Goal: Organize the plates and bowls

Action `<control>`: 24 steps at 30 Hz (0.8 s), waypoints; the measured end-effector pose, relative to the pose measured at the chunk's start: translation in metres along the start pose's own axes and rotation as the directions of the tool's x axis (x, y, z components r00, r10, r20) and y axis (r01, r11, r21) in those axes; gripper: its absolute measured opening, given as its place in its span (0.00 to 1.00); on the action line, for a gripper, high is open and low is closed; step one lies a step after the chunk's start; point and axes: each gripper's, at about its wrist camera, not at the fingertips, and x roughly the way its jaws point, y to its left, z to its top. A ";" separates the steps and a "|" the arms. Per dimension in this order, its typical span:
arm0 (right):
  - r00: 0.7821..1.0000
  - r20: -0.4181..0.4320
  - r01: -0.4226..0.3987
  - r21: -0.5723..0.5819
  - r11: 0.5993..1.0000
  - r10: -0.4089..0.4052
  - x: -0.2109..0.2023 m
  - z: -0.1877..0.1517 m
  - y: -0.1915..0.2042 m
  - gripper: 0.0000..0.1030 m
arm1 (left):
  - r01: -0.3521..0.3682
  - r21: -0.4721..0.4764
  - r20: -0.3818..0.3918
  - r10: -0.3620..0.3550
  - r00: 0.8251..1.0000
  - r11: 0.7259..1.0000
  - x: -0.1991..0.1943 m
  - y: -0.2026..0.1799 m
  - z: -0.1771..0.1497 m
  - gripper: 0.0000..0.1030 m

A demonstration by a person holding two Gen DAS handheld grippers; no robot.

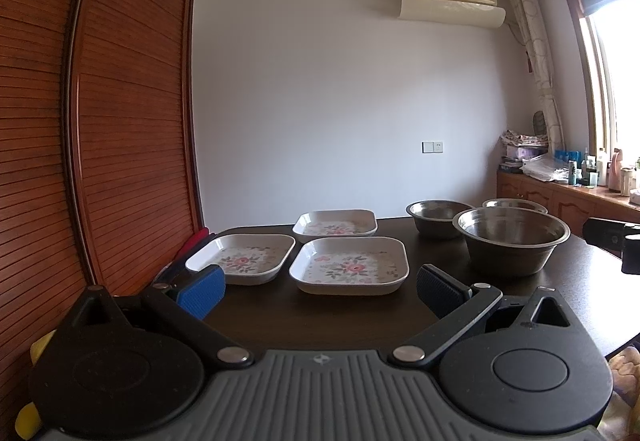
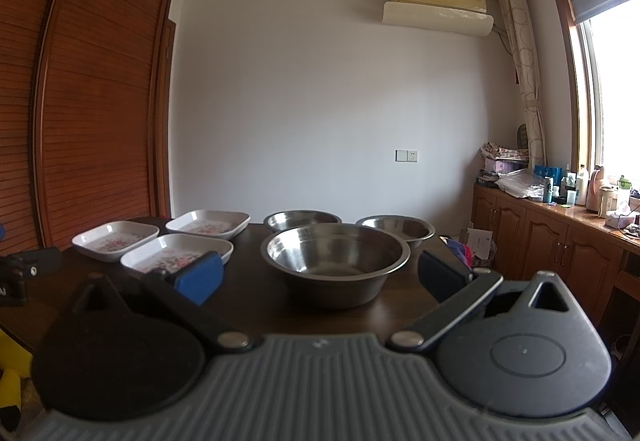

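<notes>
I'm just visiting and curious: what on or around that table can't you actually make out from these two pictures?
- Far metal bowl: left wrist view, mostly hidden behind the nearest metal bowl.
- Red object at the table's left edge: left wrist view, partly hidden by a floral plate; what it is stays unclear.
- Bottles on the sideboard: right wrist view, labels too small.
- Table near edge: hidden by the right gripper.

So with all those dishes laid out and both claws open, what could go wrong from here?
The three metal bowls stand close together, so lifting the nearest could knock its neighbours. The floral plates have low sloping rims, which the open left gripper might slip off. The far-left plate sits near the table edge and could be nudged off. The right gripper holds nothing yet.
</notes>
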 end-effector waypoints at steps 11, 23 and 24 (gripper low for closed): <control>1.000 -0.004 -0.007 -0.006 1.000 0.007 0.002 -0.002 0.007 1.00 | -0.008 -0.001 -0.009 0.008 1.000 1.000 0.002 0.005 -0.002 1.00; 0.999 -0.012 -0.040 -0.009 0.999 0.040 0.008 -0.006 0.016 1.00 | -0.020 -0.001 -0.027 0.020 0.999 1.000 0.005 0.011 -0.008 1.00; 0.999 -0.014 -0.043 -0.009 0.999 0.043 0.009 -0.006 0.017 1.00 | -0.023 -0.001 -0.030 0.023 0.999 1.000 0.006 0.012 -0.009 1.00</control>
